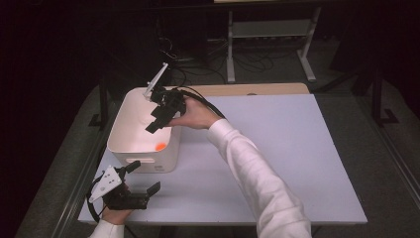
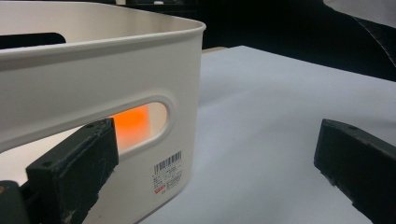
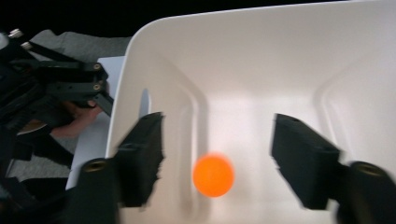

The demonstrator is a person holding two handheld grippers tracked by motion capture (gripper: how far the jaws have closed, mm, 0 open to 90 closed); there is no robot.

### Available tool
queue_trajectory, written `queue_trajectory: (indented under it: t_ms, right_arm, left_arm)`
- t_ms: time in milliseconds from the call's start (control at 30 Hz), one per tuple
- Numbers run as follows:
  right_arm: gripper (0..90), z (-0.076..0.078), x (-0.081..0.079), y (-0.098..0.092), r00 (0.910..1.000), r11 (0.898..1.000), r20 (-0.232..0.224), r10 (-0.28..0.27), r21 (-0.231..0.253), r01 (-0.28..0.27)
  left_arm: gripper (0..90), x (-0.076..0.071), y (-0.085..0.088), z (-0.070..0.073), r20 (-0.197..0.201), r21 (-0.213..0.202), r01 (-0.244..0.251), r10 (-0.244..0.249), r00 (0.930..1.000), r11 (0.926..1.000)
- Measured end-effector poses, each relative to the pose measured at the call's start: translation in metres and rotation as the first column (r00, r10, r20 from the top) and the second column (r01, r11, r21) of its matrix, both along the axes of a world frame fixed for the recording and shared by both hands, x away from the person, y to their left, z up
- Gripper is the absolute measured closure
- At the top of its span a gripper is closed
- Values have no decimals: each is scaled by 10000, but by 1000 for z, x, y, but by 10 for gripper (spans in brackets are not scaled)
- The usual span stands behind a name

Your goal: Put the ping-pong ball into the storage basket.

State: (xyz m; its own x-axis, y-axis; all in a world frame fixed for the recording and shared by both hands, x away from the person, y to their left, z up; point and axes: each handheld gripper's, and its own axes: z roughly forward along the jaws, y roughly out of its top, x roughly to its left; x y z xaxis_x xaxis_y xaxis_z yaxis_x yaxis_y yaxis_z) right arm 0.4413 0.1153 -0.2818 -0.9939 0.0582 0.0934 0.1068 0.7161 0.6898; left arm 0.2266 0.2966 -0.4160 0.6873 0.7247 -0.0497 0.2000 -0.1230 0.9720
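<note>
On a pale table (image 1: 277, 163) in a dark room, the white bin (image 1: 130, 128) sits at its nine o'clock edge holding the orange ball (image 3: 213, 175), open tabletop toward three o'clock; the right gripper (image 3: 217, 161) hangs spread above the ball, pinching nothing, and the left gripper (image 1: 143, 181) rests spread and empty at seven o'clock.

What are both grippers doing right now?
Left gripper: open, empty, beside the bin.
Right gripper: open over the bin, ball loose below.

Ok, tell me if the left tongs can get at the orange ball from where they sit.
Probably not directly: the left tongs sit outside the white bin, whose wall stands between them and the orange ball. They would need to lift over the rim.
</note>
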Motion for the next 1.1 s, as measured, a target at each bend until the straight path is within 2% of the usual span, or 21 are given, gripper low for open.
queue_trajectory:
  t_ms: [33,133,233,467,633,767,967,1000,1100]
  right_arm:
    - [142,1,1,-3,9994,9995,129,-320,38,320]
    - [113,5,2,-8,9982,9982,162,-575,156,572]
    - [0,8,3,-13,9968,9966,263,-752,355,743]
    - [0,11,-2,-28,9938,9928,492,-995,712,959]
    - [0,8,-3,-39,9920,9908,483,-1163,748,1125]
    - [0,4,-3,-53,9898,9870,344,-1386,869,1352]
    - [0,3,-6,-68,9866,9814,380,-1589,1148,1537]
    - [0,3,-6,-71,9864,9817,493,-1568,1175,1502]
    - [0,3,-9,-80,9830,9763,272,-1818,1240,1772]
  left_arm:
    - [0,0,0,0,-7,8,-17,17,10000,10000]
    - [0,0,0,0,32,-31,-31,31,10000,10000]
    - [0,0,0,0,32,-31,-47,47,10000,10000]
    - [0,-1,0,0,23,29,-69,69,10000,10000]
    - [0,-1,1,0,30,137,-88,87,10000,9999]
    - [0,-3,2,0,-7,36,-193,193,9998,9998]
    - [0,-2,1,0,37,21,-131,131,9999,9999]
    - [0,-2,1,0,52,16,-127,126,9999,9999]
    - [0,-1,0,-1,12,-36,-103,103,9999,9999]
